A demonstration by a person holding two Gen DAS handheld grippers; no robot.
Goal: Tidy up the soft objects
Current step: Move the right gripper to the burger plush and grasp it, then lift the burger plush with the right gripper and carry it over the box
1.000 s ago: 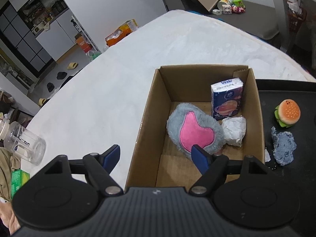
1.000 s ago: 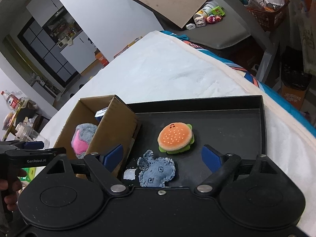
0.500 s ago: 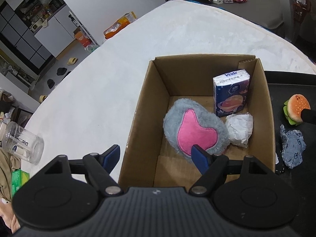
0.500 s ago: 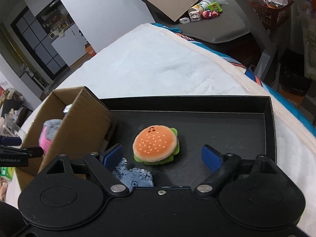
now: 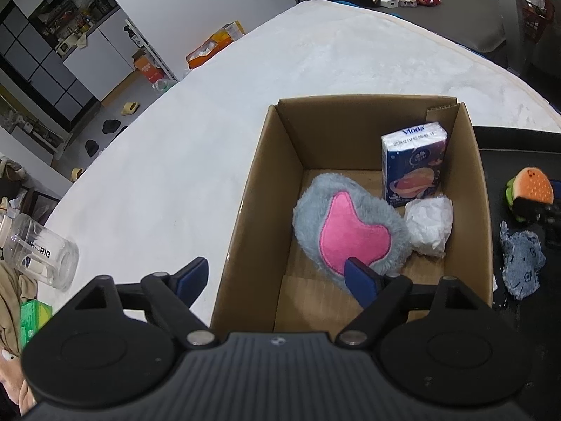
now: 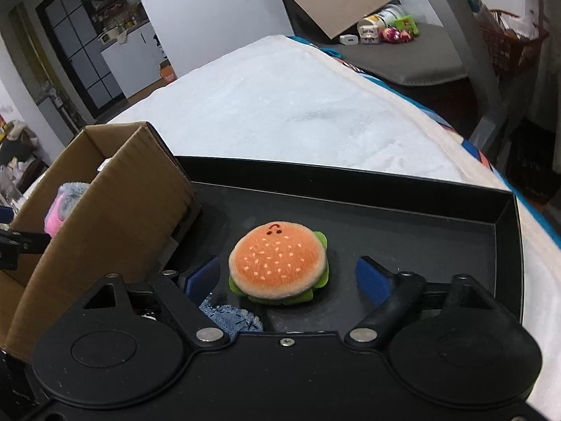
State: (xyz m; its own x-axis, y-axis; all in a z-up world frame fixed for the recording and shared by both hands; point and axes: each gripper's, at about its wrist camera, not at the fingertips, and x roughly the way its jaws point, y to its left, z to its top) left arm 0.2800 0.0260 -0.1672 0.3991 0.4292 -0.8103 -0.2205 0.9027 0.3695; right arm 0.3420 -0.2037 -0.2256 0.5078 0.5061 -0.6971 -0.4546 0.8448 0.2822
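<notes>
A plush burger (image 6: pixel 278 263) lies on the black tray (image 6: pixel 505 217). My right gripper (image 6: pixel 287 279) is low over it, its jaws closing with the burger between them, and a gap shows at each pad. A blue denim plush (image 6: pixel 231 319) lies just under the left finger. The cardboard box (image 5: pixel 259 189) holds a grey and pink plush (image 5: pixel 350 231), a tissue pack (image 5: pixel 413 165) and a crumpled white wad (image 5: pixel 429 224). My left gripper (image 5: pixel 275 277) straddles the box's near left wall, its jaws opening and pressing on nothing. From this side the burger (image 5: pixel 533 186) and denim plush (image 5: pixel 522 259) show on the tray.
The box and tray sit side by side on a white fluffy cover (image 5: pixel 175 175). A clear plastic jar (image 5: pixel 38 245) lies on its side at the cover's left edge, with a green pack (image 5: pixel 33 319) below it. The tray's raised rim (image 5: pixel 508 140) runs behind the burger.
My right gripper has come down and swung over the burger, which now sits between its narrowing fingers. The left gripper sank slightly toward the box and its fingers spread a little.
</notes>
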